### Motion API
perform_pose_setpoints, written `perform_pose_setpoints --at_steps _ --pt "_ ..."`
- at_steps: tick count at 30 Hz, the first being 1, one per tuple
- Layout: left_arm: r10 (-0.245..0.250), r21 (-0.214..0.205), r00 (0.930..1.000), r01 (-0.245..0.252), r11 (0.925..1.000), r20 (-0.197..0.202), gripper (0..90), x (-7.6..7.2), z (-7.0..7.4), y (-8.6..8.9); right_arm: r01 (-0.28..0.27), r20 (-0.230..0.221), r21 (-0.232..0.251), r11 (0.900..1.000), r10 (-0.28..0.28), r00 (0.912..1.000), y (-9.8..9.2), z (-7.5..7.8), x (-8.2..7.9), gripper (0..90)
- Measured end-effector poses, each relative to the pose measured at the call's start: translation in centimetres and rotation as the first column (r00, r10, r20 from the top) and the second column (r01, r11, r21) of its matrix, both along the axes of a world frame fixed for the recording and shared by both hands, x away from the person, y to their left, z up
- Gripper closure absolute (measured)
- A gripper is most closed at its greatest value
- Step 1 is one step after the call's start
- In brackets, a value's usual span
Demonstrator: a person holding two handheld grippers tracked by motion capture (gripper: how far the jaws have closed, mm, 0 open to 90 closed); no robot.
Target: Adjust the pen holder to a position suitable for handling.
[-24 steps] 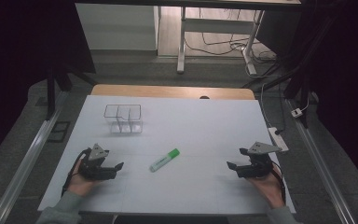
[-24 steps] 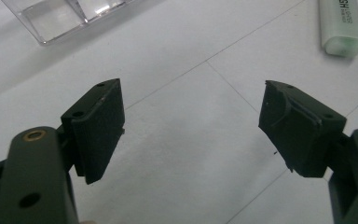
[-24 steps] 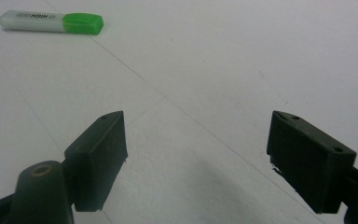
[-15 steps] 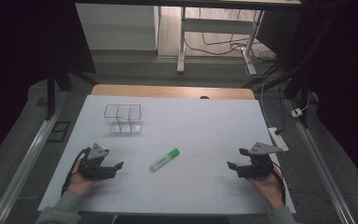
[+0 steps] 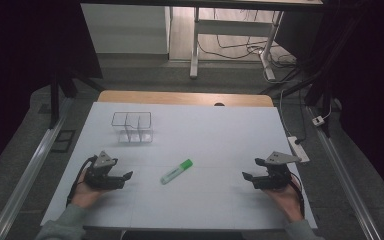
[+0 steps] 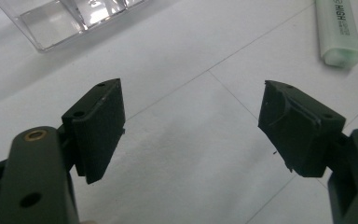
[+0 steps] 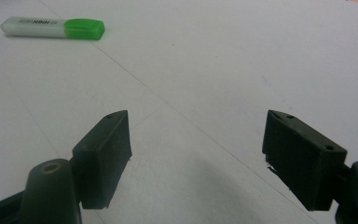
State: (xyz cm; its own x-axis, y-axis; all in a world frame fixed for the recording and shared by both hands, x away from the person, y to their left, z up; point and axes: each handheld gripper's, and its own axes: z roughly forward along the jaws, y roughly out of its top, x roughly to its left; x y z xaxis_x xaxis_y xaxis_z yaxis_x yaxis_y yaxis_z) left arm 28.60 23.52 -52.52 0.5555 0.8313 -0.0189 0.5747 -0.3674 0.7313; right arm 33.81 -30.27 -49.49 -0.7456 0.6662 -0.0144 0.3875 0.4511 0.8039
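Green at its cap and pale and translucent along its body, a highlighter [image 5: 176,171] lies flat on the white counter [image 5: 205,130], slanted, cap end farther from the person; black lettering runs along its barrel in both tool views [image 6: 338,30] [image 7: 52,27]. It sits between the two tools, apart from each. A clear plastic divided box [image 5: 132,126] stands farther back on the left. The left tool [image 5: 124,176] rests low over the counter in the person's left hand [image 5: 85,192], pointing toward the highlighter, jaws spread wide with nothing between them. The right tool [image 5: 249,175], held in the right hand [image 5: 285,195], points inward the same way, jaws equally wide and empty
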Motion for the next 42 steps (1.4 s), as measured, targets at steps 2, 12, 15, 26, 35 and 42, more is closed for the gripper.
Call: perform_pose_setpoints --at_steps 2,12,15,26,35,42 --pt "0.002 0.0 1.0 -0.002 1.0 0.0 23.0 0.0 0.1 0.1 -0.004 0.002 -0.003 1.0 0.004 1.0 0.2 0.0 0.1 23.4" --pt "0.021 0.01 0.9998 -0.021 0.9997 -0.005 23.4 0.8 0.5 0.2 -0.009 -0.006 -0.013 0.9999 0.009 0.9999 0.7 -0.2 0.3 23.3" --pt "0.022 0.016 0.9997 -0.022 0.9996 -0.011 23.4 1.4 0.8 0.1 -0.002 -0.003 -0.017 0.9998 0.002 1.0 0.5 -0.1 0.2 23.4" --pt "0.044 0.014 0.9989 -0.044 0.9989 -0.013 24.4 3.6 1.5 0.8 0.016 -0.014 -0.012 0.9998 -0.017 0.9998 0.1 -0.4 0.6 23.6" --pt "0.091 -0.016 0.9955 -0.091 0.9957 -0.027 25.4 4.8 2.1 2.7 0.028 -0.005 -0.017 0.9995 -0.028 0.9996 0.2 -0.3 0.6 23.8" --pt "0.118 0.001 0.9921 -0.118 0.993 -0.044 27.3 6.1 1.8 3.7 0.027 -0.012 -0.018 0.9995 -0.027 0.9996 0.1 -0.5 0.6 24.2"
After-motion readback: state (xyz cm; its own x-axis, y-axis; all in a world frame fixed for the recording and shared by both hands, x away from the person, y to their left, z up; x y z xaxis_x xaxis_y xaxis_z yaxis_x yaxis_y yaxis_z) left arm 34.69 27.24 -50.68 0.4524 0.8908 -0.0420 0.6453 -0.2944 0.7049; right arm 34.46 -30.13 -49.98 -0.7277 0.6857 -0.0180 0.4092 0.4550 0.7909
